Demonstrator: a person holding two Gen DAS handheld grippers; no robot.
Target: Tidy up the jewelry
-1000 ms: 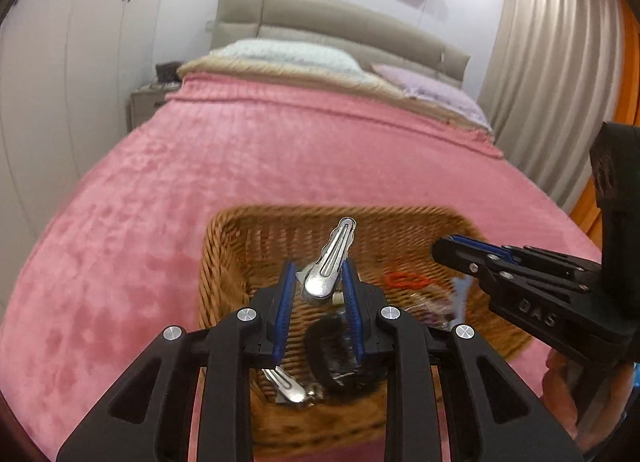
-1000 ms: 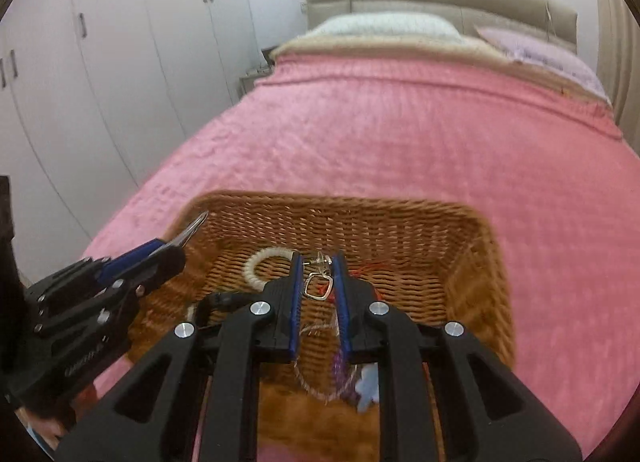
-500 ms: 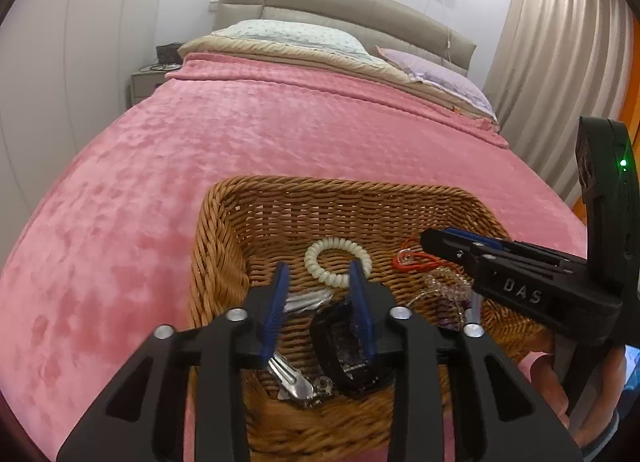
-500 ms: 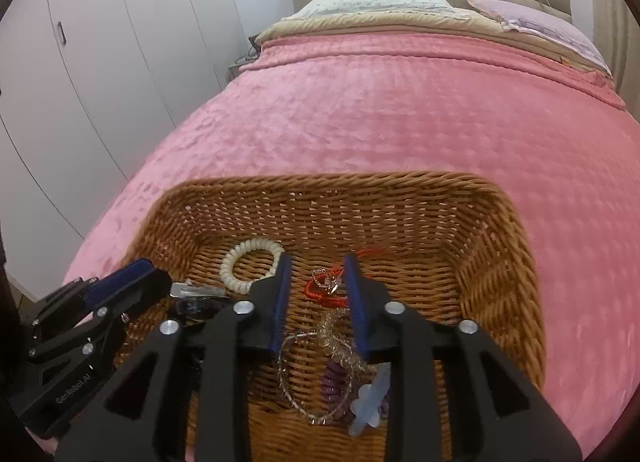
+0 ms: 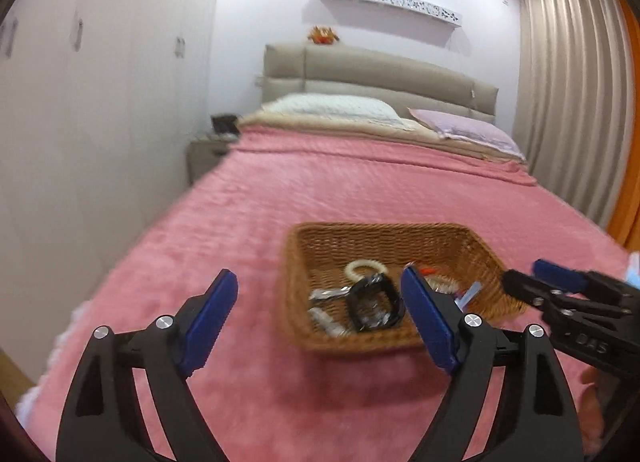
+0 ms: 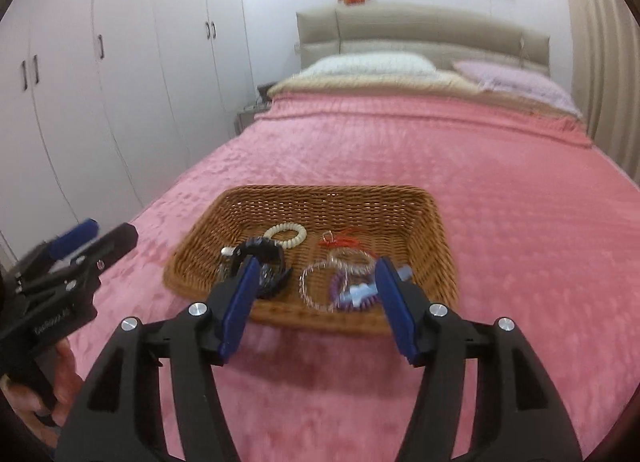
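Observation:
A wicker basket [image 5: 384,236] [image 6: 400,198] sits on the pink bedspread. It holds a white coil hair tie [image 6: 286,235], a black watch [image 6: 266,258], a silver hair clip [image 5: 330,294], a red string piece [image 6: 344,241], a beaded bracelet [image 6: 320,286] and a purple coil tie [image 6: 344,298]. My left gripper [image 5: 318,302] is open wide and empty, pulled back in front of the basket's left side. My right gripper [image 6: 316,286] is open wide and empty, pulled back before the basket's near rim. Each gripper shows in the other's view, the right [image 5: 560,294] and the left [image 6: 80,246].
The pink bedspread [image 6: 500,190] stretches to pillows [image 6: 372,64] and a beige headboard [image 6: 420,26]. White wardrobes [image 6: 100,82] line the left wall. A nightstand [image 5: 206,150] stands by the bed. Curtains [image 5: 572,102] hang at the right.
Both grippers let their pieces go into the basket: the left a silver clip, the right a chain. Both opened wide and drew back and up from the basket.

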